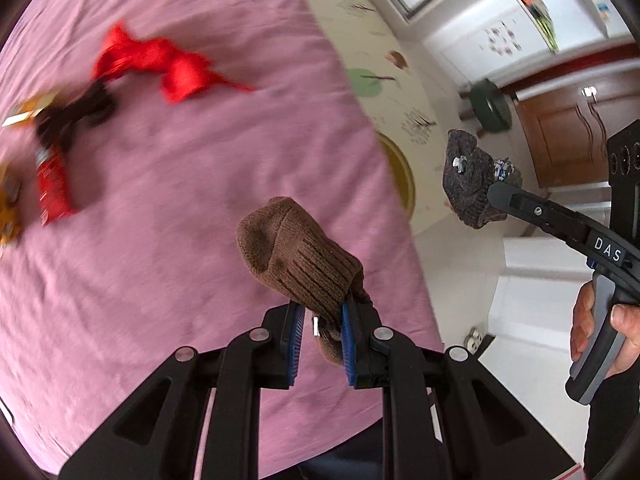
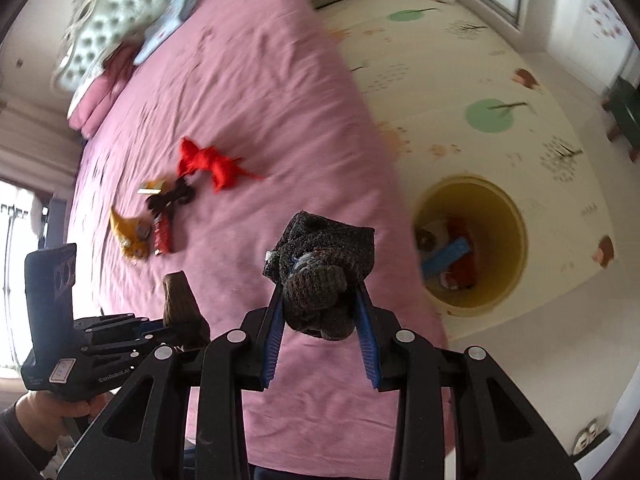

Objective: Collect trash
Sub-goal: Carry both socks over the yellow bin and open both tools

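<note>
A brown sock (image 1: 296,256) is clamped in the left tongs (image 1: 320,332); a grey sock (image 2: 320,280) is bunched and gripped in the right tongs (image 2: 320,328). Both are held above the bed (image 2: 260,100). The yellow bin (image 2: 516,216) stands on the floor right of the right tongs. Each load is best centred over the bin's mouth before release, one at a time, lest a sock catch on the rim. More litter lies far left on the bed.

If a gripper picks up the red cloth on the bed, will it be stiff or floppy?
Probably floppy: the red cloth lies crumpled on the pink bed sheet, with thin ends trailing out. It looks light, so it should lift easily, though loose ends may dangle and catch on the black item beside it.
</note>
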The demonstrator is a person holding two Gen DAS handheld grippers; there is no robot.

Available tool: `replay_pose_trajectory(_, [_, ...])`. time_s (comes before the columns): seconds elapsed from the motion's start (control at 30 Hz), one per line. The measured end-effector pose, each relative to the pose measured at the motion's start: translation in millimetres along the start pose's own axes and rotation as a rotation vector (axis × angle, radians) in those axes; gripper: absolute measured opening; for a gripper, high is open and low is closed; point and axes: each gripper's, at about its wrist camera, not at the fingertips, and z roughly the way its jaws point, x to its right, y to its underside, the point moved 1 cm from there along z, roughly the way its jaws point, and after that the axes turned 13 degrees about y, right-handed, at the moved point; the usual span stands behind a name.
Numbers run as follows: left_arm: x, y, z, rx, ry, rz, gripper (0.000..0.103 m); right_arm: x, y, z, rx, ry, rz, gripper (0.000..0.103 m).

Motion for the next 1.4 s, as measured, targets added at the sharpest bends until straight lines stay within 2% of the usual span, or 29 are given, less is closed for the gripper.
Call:
replay_pose_trajectory(0.37, [83.9,-44.7,63.7,-0.107,0.031,0.169,0.017,89.4,4.8,-9.1,0.021,0.049,0.127,0.033])
replay_pose_trajectory(0.53, [107.5,-62.8,89.8,-0.14,0.044,0.215,0.017,120.0,1.0,-8.0,0.024,0.062,0.161,0.033])
replay_pose_trajectory(0.9, [143.4,-101.1,129.1,-0.179,0.071,0.299,0.017,154.6,-22.0,-7.2,0.042,0.083,0.18,0.034])
replay_pose_trajectory(1.03, [154.7,-103.9,132.4,-0.185,0.083,0.345,0.02,162.8,-29.4,-11.3,0.063,0.082,0.19,0.04])
replay_pose_trajectory(1.07, [157.3,-105.0,133.0,-0.184,0.082,0.356,0.027,165.6,-30.9,-12.6,0.069,0.079,0.197,0.041])
replay_pose_trajectory(1.17, [162.4,-107.2,131.8,-0.162,0.066,0.39,0.078,172.4,-33.0,-15.8,0.085,0.074,0.22,0.048])
replay_pose_trajectory(1.4, [161.5,-104.8,122.5,-0.15,0.044,0.418,0.078,176.5,-36.4,-24.1,0.099,0.057,0.251,0.048])
